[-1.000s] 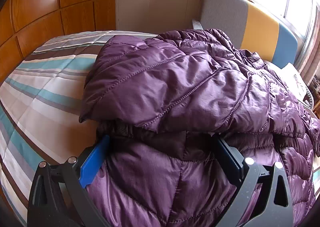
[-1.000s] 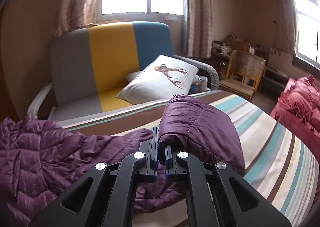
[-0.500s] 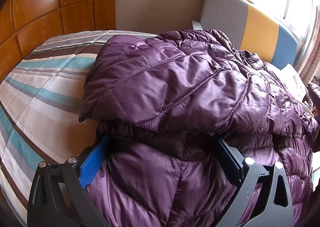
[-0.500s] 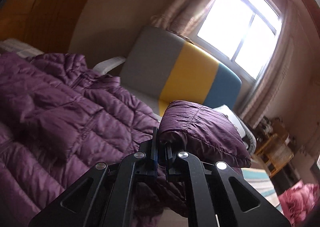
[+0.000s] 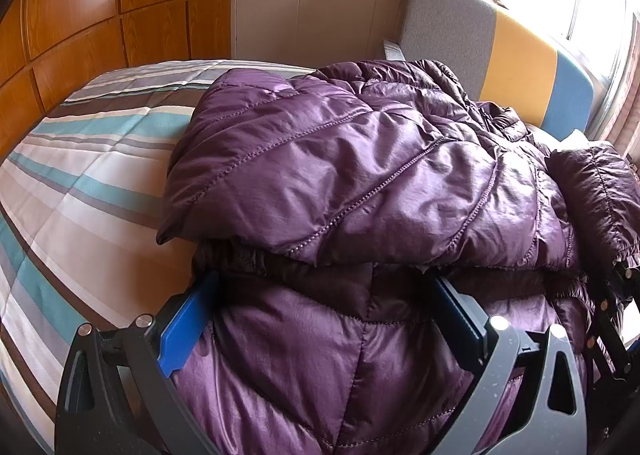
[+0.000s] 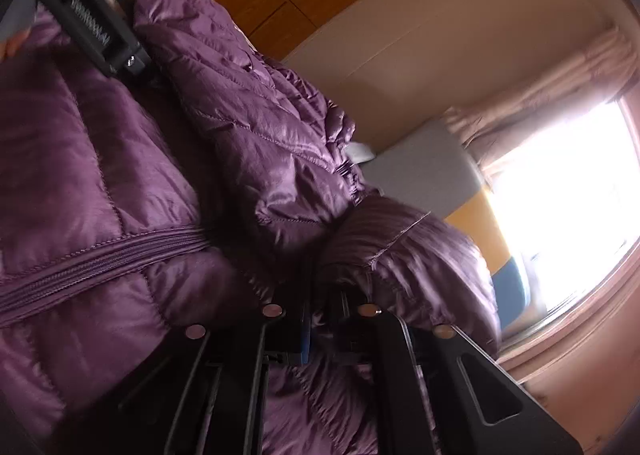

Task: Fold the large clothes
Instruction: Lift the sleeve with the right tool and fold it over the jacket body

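A purple quilted down jacket lies on the striped bed, one half folded over the other. My left gripper rests on the jacket's near part, open wide, its blue-padded fingers straddling a broad stretch of fabric. My right gripper holds the jacket's sleeve by the cuff. Its jaws are opening, with the cuff still pinched between the pads. In the left wrist view the sleeve hangs over the jacket's right side. The jacket's zipper runs across the right wrist view.
A grey, yellow and blue sofa stands just beyond the bed under a bright window. Wood wall panels rise behind the bed's far side. Bare striped bedding lies left of the jacket.
My right gripper has swung the sleeve from beside the bed in over the jacket's right side, rolling as it went. The left gripper and the folded jacket have stayed still.
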`<state>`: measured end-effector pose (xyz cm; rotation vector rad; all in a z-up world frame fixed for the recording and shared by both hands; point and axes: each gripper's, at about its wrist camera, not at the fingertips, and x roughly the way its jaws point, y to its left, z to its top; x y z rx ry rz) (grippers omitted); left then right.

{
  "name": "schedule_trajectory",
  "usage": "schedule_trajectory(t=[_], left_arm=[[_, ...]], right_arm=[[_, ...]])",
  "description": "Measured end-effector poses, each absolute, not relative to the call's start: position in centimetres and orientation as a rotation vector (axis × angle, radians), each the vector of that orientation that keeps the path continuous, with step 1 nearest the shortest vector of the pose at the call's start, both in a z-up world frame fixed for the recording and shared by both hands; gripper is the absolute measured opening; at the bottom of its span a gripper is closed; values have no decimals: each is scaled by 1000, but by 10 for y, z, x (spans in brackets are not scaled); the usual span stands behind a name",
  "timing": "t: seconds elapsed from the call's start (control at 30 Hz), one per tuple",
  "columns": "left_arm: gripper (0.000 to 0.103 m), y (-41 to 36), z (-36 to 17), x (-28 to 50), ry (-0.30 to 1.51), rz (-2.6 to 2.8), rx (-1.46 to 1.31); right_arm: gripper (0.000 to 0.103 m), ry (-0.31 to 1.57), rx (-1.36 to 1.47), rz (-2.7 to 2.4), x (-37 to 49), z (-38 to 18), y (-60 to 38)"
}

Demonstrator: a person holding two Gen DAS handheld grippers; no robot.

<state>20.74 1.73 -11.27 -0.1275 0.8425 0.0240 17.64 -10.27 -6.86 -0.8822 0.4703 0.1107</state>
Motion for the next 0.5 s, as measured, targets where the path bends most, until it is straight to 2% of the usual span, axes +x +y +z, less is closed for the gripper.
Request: schedule_trajectory(t=[0.07,0.1,0.13,0.17,0.37,0.5], left_arm=[[100,17,-113,208,844,25,-127],[100,17,-112,208,845,25,-127],[100,17,-112,208,846,26,-127],[101,16,-112,208,847,30,-125],[101,15,-111,207,845,44,-111],[101,15,-110,205,839,47,-109]], right_arm=[[29,493,-825,117,173,-59,-109],[44,505,-795,117,171,-54,-112],[55,511,-769,114,168,-49,-114],[59,519,-735,111,164,-43,-118],[60,609,-366,144,149,-12,-161],[61,616,0,103,156,6,-208]])
